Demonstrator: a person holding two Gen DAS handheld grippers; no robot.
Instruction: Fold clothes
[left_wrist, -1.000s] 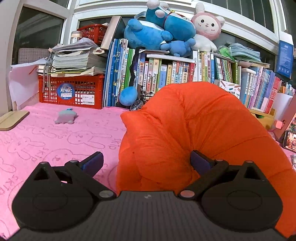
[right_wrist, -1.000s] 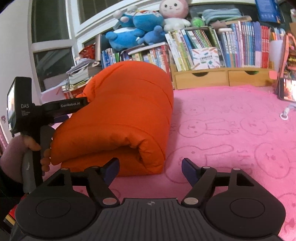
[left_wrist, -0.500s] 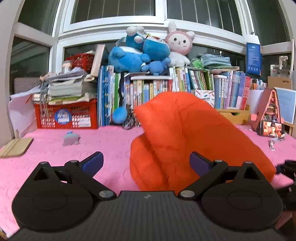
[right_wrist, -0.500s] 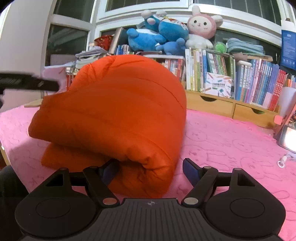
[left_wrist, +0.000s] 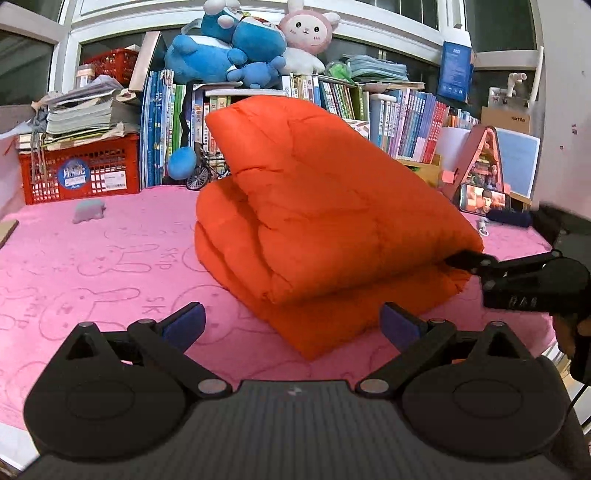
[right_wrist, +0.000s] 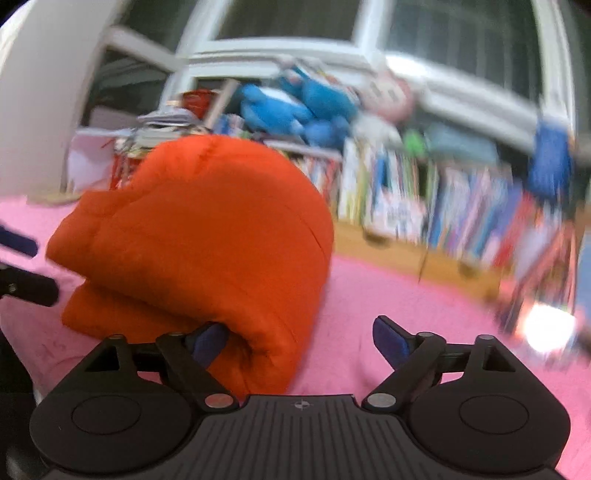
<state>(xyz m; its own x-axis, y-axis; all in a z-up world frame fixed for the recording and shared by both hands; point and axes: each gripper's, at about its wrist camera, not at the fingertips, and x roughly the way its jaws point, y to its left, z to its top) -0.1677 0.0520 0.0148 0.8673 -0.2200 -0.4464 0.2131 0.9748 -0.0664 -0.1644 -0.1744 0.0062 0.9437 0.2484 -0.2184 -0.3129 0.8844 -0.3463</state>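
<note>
One orange quilted garment (left_wrist: 325, 218) is seen folded into a thick bundle, lying on the pink bunny-print cover (left_wrist: 92, 266) that is spread over the table. Its upper layer is draped over the lower one, and a rounded fold is turned toward the right wrist camera. The left tongs (left_wrist: 291, 321) are held apart, empty, just in front of the bundle's near corner, without touching it. The right tongs (right_wrist: 301, 338) are likewise spread wide (the right wrist view is heavily blurred); their left fingertip (right_wrist: 208, 341) is pressed against, or tucked under, the edge of the fold, while the other fingertip stands clear over the cover. In the left wrist view, a black fingertip of the right tongs (left_wrist: 465, 260) is seen reaching between the garment's layers at its right end. Behind the bundle, a row of books (left_wrist: 406, 122) is lined along the window, with blue and pink plush toys (left_wrist: 251, 40) piled on top, a red crate (left_wrist: 79, 171) at the left, and a small grey toy (left_wrist: 88, 212) lying on the cover.
</note>
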